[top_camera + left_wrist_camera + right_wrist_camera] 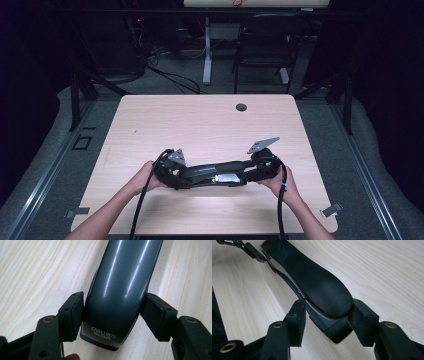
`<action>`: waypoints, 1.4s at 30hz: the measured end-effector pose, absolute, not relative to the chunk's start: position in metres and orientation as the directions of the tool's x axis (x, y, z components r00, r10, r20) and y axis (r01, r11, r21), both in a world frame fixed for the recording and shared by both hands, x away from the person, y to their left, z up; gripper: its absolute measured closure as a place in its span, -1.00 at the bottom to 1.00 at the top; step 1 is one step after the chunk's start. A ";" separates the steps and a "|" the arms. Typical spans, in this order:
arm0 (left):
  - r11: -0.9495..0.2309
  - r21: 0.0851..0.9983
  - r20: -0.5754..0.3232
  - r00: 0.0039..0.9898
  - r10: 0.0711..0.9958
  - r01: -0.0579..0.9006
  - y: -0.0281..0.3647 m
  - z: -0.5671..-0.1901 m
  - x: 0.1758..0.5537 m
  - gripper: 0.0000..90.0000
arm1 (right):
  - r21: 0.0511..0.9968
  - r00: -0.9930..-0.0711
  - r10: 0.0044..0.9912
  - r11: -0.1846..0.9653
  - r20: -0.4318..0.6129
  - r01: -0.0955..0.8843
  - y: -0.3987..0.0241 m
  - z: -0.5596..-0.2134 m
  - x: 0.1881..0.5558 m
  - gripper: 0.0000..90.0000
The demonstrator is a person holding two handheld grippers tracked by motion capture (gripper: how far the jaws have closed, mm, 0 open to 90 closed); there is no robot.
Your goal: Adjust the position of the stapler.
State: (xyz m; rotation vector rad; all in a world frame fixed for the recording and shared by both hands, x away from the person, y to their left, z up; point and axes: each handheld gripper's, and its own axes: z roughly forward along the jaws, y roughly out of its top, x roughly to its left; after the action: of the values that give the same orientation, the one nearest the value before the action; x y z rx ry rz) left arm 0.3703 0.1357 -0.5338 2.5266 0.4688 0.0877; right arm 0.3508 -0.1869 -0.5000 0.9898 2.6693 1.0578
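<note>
My left tongs (pixel 113 315) sit closest to the lens, their pads pressed against both sides of the glossy rear end of the stapler (pixel 120 287), the end printed with white lettering. My right tongs (pixel 327 323) have the matte front end of the same stapler between their pads; the right-hand pad touches it, but the left-hand one seems to stand a sliver off, so I cannot tell if that grip is firm. The stapler lies flat across the near middle of the table (pixel 200 120), stretched between my two hands. I judge the grasp made and any lifting or opening not yet done. Count: one stapler, two tongs, one table.
</note>
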 end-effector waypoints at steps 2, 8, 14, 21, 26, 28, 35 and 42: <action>-0.786 0.540 -0.032 0.941 0.337 0.300 0.134 -0.534 0.370 -0.19 | 0.644 -0.783 0.607 0.547 0.135 0.535 -0.187 -0.500 0.350 0.10; -0.785 0.548 -0.042 0.947 0.319 0.289 0.130 -0.536 0.371 -0.19 | 0.648 -0.785 0.605 0.547 0.130 0.530 -0.188 -0.499 0.347 0.10; -0.792 0.550 -0.055 0.958 0.281 0.264 0.128 -0.536 0.370 -0.14 | 0.645 -0.787 0.603 0.550 0.134 0.531 -0.190 -0.499 0.345 0.09; -0.784 0.573 -0.051 0.965 0.259 0.240 0.125 -0.539 0.368 -0.11 | 0.639 -0.781 0.609 0.549 0.136 0.539 -0.192 -0.499 0.342 0.09; -0.781 0.583 -0.063 0.971 0.232 0.225 0.124 -0.540 0.370 -0.10 | 0.633 -0.779 0.612 0.552 0.133 0.542 -0.193 -0.498 0.339 0.09; -0.782 0.583 -0.065 0.972 0.226 0.220 0.124 -0.540 0.370 -0.10 | 0.632 -0.777 0.615 0.551 0.135 0.545 -0.193 -0.498 0.338 0.09; -0.785 0.579 -0.066 0.973 0.222 0.218 0.120 -0.540 0.370 -0.10 | 0.625 -0.772 0.621 0.552 0.134 0.552 -0.193 -0.497 0.336 0.09; -0.789 0.575 -0.063 0.973 0.220 0.216 0.117 -0.541 0.369 -0.10 | 0.622 -0.768 0.626 0.550 0.136 0.558 -0.194 -0.497 0.334 0.08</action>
State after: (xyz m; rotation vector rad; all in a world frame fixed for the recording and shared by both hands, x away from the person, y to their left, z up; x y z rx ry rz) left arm 0.3687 0.1173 -0.5406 2.5060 0.3057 0.0097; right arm 0.3341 -0.1938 -0.4974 1.0245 2.6748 1.0180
